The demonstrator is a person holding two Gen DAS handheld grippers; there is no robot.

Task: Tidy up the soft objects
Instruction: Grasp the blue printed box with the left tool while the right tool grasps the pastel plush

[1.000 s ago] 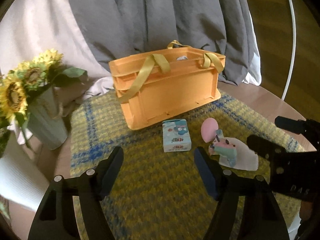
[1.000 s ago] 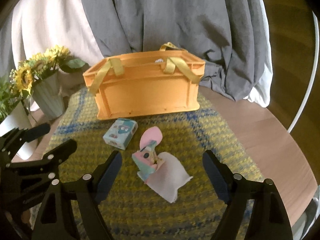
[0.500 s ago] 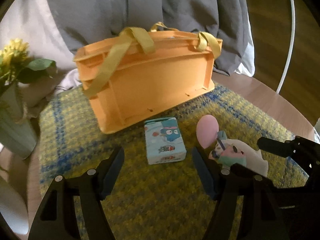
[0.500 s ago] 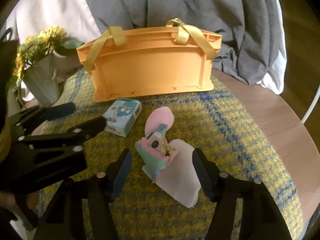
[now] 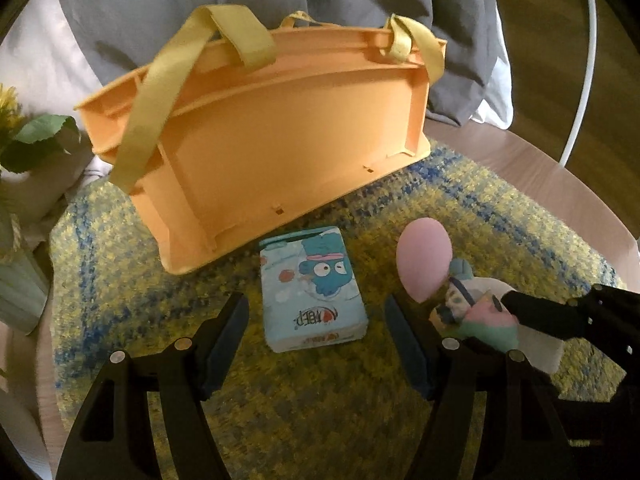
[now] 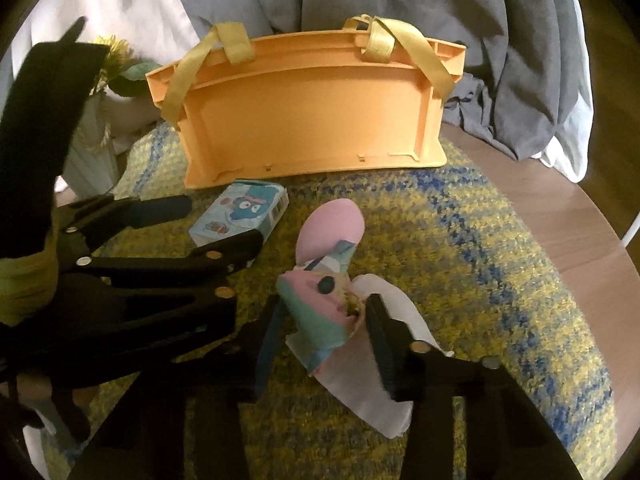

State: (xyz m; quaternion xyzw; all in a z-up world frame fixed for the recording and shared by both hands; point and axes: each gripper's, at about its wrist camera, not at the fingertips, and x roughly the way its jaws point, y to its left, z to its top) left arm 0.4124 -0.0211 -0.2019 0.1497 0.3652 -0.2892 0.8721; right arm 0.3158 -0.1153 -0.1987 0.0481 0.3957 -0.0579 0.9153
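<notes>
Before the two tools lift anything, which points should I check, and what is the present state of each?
1. Right tool around the pastel soft toy, jaws closing: ok.
2. Pads already pressing on the toy firmly: cannot tell.
3. Left tool straddles the blue tissue pack, not yet touching: ok.
4. The tools, close side by side, keep clear of each other: cannot tell.
5. Orange basket upright, straps hanging over its rim: ok.
6. Free space inside basket: cannot tell.

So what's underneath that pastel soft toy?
Under the soft toy lies a white cloth, on the yellow-blue mat. The right gripper is closing around the toy, hiding part of the cloth.
</notes>
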